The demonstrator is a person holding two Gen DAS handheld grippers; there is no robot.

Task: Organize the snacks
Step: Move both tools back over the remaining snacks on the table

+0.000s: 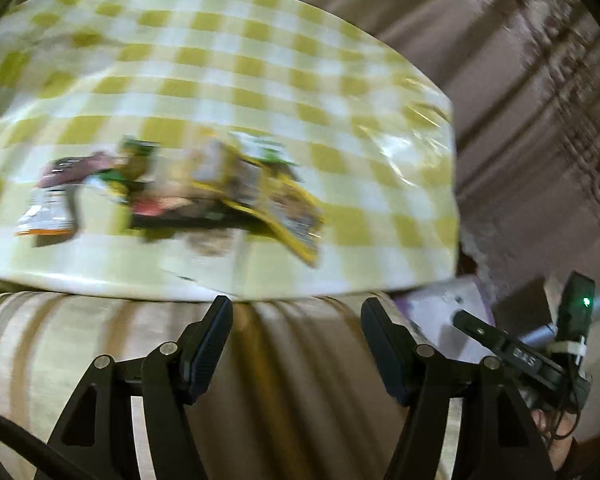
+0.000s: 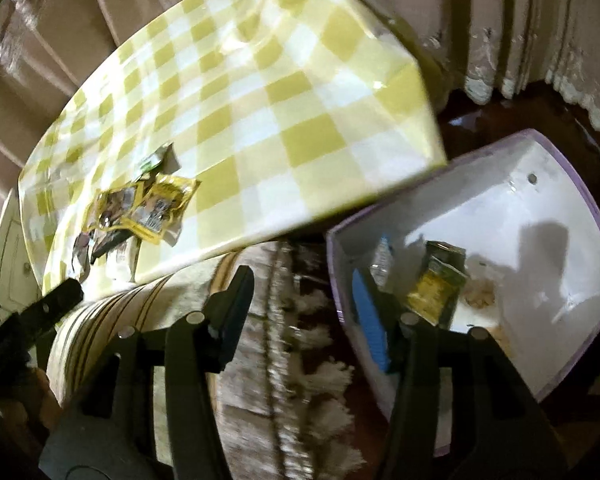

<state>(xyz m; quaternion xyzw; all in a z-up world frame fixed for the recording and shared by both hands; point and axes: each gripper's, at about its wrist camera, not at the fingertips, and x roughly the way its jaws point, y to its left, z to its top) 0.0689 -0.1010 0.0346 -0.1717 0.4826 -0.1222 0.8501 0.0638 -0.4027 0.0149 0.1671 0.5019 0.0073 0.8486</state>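
A pile of snack packets (image 1: pixel 188 196) lies on the yellow-checked tablecloth (image 1: pixel 220 60), blurred in the left wrist view; it also shows in the right wrist view (image 2: pixel 140 212). My left gripper (image 1: pixel 296 320) is open and empty, held short of the table's near edge. My right gripper (image 2: pixel 304 292) is open and empty, with its right finger over a white box with a purple rim (image 2: pixel 540 200) beside the table. The box holds a yellow packet (image 2: pixel 434 290), a blue packet (image 2: pixel 366 320) and a small silvery one (image 2: pixel 382 260).
A striped cloth with a fringe (image 2: pixel 284 360) hangs below the table's near edge. Curtains (image 1: pixel 520 80) hang behind the table. The right gripper's body with a green light (image 1: pixel 572 320) shows at the right of the left wrist view.
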